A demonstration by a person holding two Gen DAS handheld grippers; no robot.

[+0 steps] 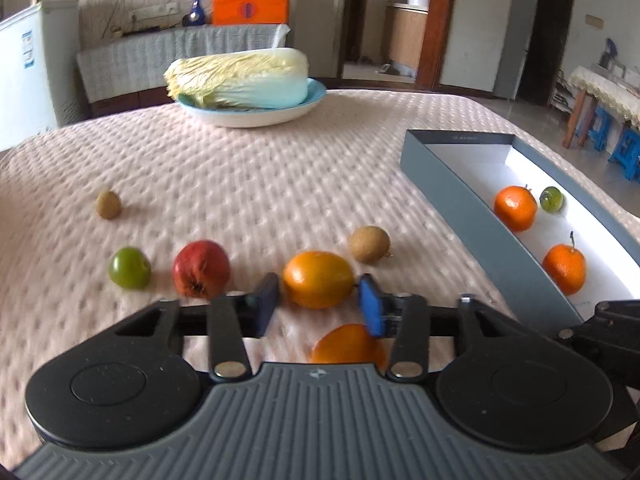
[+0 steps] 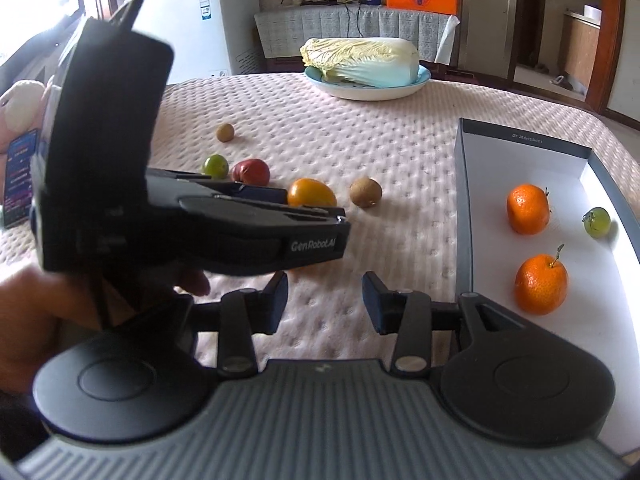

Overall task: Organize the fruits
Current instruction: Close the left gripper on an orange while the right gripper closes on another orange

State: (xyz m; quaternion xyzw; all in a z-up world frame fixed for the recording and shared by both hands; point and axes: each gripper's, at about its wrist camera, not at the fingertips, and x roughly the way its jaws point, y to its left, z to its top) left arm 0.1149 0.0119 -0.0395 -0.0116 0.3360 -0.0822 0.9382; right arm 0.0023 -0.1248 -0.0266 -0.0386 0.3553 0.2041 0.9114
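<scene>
My left gripper (image 1: 318,283) reaches down over a yellow-orange fruit (image 1: 318,268) on the pink cloth. Its pads stand close on both sides of the fruit, with a thin sliver showing at each. A second orange fruit (image 1: 346,346) lies nearer, under the fingers. From the right wrist view the left gripper (image 2: 315,205) has the same fruit (image 2: 310,192) between its fingers. My right gripper (image 2: 325,300) hangs open and empty over the cloth, left of the grey box (image 2: 464,208). The box holds two tangerines (image 2: 528,208) (image 2: 540,284) and a small green fruit (image 2: 596,222).
A brown fruit (image 1: 369,244), a red fruit (image 1: 202,268), a green fruit (image 1: 130,268) and a smaller brown one (image 1: 108,205) lie loose on the cloth. At the far edge a cabbage (image 1: 240,76) rests on a blue plate (image 1: 314,96). A hand grips the left gripper's handle.
</scene>
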